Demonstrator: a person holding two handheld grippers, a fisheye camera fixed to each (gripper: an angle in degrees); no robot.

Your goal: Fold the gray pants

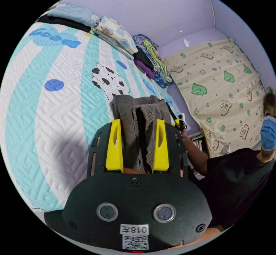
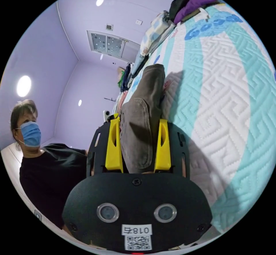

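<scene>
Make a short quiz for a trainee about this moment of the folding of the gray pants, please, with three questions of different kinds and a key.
1. True or false: the left gripper has its jaws pressed on the gray pants.
2. What does the right gripper hold? A) a pillow B) the gray pants C) nothing
3. Fill in: the pants are held above a quilted bed cover with white and ____ stripes.

Key
1. True; bunched gray cloth fills the gap between the yellow jaws.
2. B; in the right gripper view the pants sit between both jaws.
3. Teal.
</scene>
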